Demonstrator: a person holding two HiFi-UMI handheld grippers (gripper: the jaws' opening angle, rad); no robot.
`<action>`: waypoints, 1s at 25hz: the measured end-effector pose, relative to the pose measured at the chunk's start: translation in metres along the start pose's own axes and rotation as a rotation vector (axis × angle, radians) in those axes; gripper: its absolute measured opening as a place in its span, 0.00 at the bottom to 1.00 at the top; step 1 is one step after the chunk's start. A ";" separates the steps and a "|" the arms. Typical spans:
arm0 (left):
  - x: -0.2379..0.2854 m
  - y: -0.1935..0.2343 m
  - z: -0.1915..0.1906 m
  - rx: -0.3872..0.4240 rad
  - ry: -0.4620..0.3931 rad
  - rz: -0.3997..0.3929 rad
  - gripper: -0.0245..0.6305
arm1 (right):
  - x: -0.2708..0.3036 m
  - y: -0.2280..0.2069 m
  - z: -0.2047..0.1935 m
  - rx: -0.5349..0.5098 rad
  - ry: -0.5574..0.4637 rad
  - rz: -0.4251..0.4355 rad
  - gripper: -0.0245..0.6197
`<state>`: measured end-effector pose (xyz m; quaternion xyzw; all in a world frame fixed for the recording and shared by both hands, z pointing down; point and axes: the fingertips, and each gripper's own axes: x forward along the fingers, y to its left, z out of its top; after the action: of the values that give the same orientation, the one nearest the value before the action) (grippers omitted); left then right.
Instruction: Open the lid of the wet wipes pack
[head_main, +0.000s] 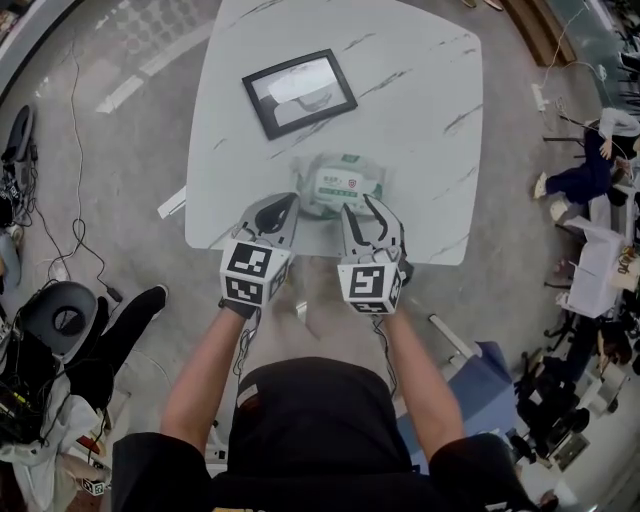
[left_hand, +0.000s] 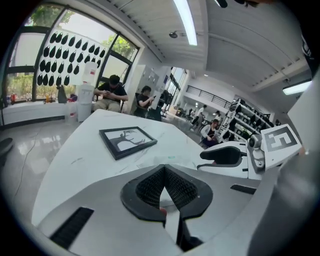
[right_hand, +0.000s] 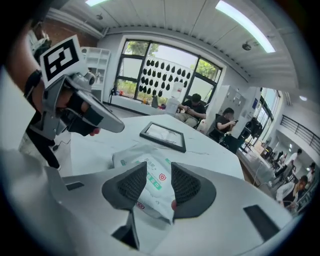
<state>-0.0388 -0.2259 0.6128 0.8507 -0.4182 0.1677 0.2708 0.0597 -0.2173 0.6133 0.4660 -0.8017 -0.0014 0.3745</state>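
A white marble-patterned table (head_main: 430, 90) is seen from above, and the wet wipes pack (head_main: 343, 185) is laid flat on it, close to the table's near edge and about midway along that edge. A black picture frame (head_main: 298, 92) is laid further in on the table, toward its far left part. The left gripper (head_main: 285, 205) is held over the table's near edge with its tips just beside the left end of the pack; in the left gripper view its jaws (left_hand: 163, 167) are brought together at the tips and nothing is held between them. The right gripper (head_main: 360, 207) is held over the same edge of the table, at the near right side of the pack. In the right gripper view its jaws (right_hand: 159, 172) are kept apart, and the pack (right_hand: 137, 159) is seen through the gap between them, not pressed by either pad. The lid of the pack is not yet lifted.
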 end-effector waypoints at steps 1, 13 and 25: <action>0.004 0.000 -0.002 -0.004 0.006 -0.005 0.06 | 0.003 0.004 -0.002 -0.036 0.008 0.006 0.28; 0.044 0.003 -0.024 -0.003 0.087 -0.048 0.06 | 0.038 0.028 -0.024 -0.281 0.099 0.032 0.28; 0.052 -0.007 -0.058 -0.078 0.174 -0.024 0.06 | 0.019 0.031 -0.043 -0.444 0.134 0.061 0.28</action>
<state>-0.0058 -0.2199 0.6840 0.8267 -0.3890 0.2212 0.3409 0.0574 -0.1988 0.6663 0.3467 -0.7689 -0.1352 0.5199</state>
